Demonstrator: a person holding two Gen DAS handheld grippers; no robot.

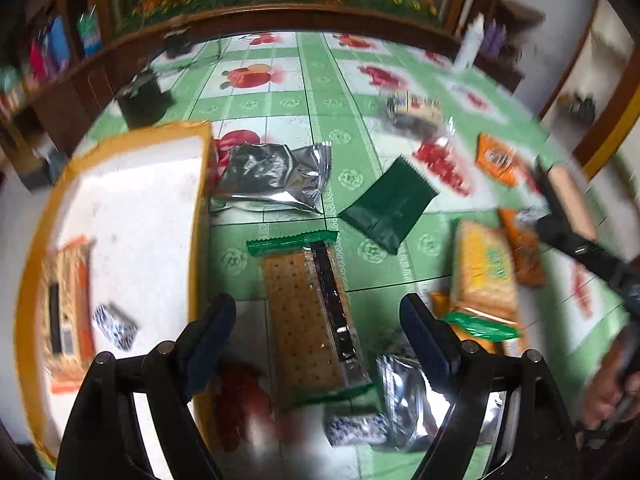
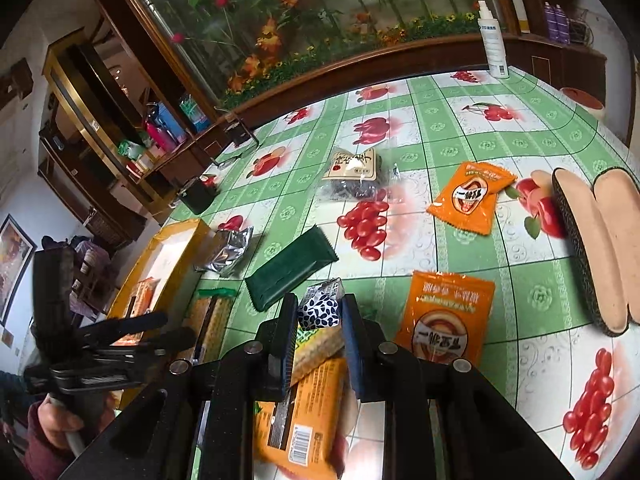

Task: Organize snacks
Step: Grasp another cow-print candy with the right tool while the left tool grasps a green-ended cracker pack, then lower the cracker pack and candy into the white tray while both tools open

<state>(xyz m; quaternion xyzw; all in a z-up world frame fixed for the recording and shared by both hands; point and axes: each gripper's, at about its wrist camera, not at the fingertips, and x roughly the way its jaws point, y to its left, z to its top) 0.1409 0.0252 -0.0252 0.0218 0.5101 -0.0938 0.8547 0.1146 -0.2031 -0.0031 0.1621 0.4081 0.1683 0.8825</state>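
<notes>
My left gripper (image 1: 316,320) is open above a green-ended cracker pack (image 1: 310,320) lying on the table. A yellow-rimmed white box (image 1: 136,208) stands at its left and holds an orange cracker pack (image 1: 68,316) and a small blue-and-white patterned packet (image 1: 114,326). My right gripper (image 2: 320,316) is shut on another blue-and-white patterned packet (image 2: 320,310), held above an orange cracker pack (image 2: 304,412). The box also shows in the right wrist view (image 2: 168,252), far left. The left gripper (image 2: 160,334) shows there too.
Loose on the green fruit-print tablecloth (image 2: 440,128): a silver foil pouch (image 1: 272,178), a dark green packet (image 2: 290,270), two orange sachets (image 2: 470,196) (image 2: 448,316), a bag of dark snacks (image 2: 354,178). Two insoles (image 2: 596,240) lie at right. A spray bottle (image 2: 494,40) stands at the back.
</notes>
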